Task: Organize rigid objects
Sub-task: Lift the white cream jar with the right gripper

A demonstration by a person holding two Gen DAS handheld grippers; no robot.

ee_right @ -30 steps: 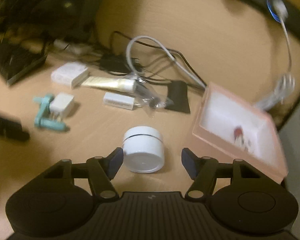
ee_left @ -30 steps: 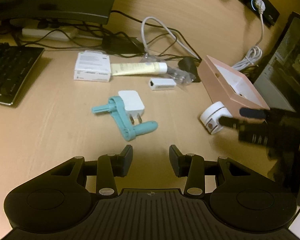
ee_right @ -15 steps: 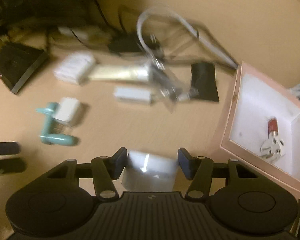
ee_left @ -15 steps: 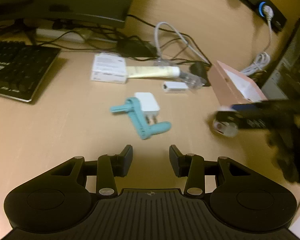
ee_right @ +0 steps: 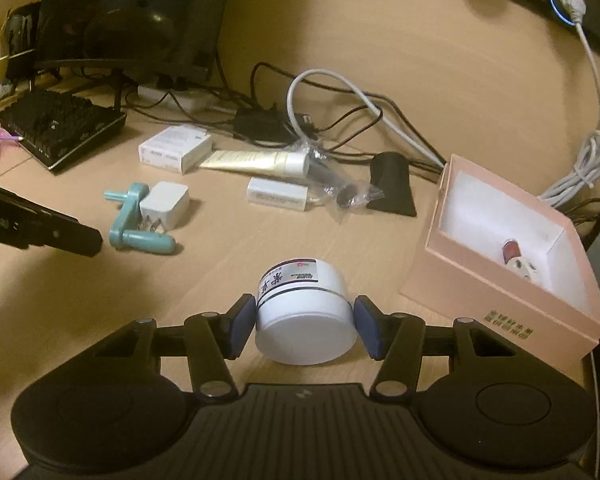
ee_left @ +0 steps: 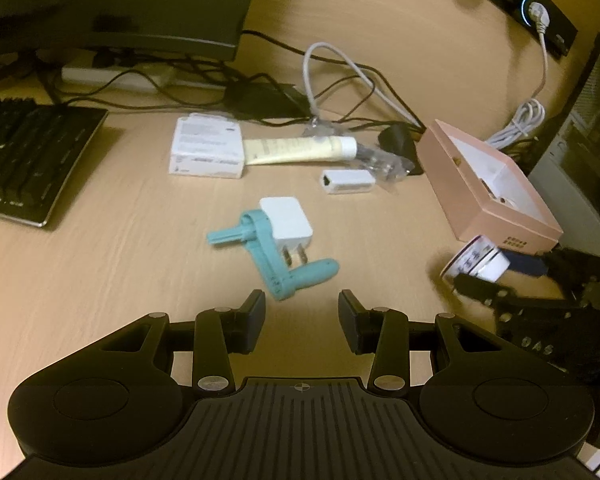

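Table (ee_right: 340,20) carries the pink box (ee_right: 496,280), the landmark here. Right gripper (ee_right: 306,322), which a second ago only straddled the jar (ee_right: 306,312) on the table, now has its jaws clenched on it and holds it tilted, just left of the box. In my judgement the jar goes into the box next. Left gripper (ee_left: 302,314) hangs with jaws released, well left of the box, near the teal crank (ee_left: 274,258) and charger (ee_left: 286,224).

Smooth white plastic jar (ee_right: 306,314); matt wood-grain desk (ee_right: 220,264).
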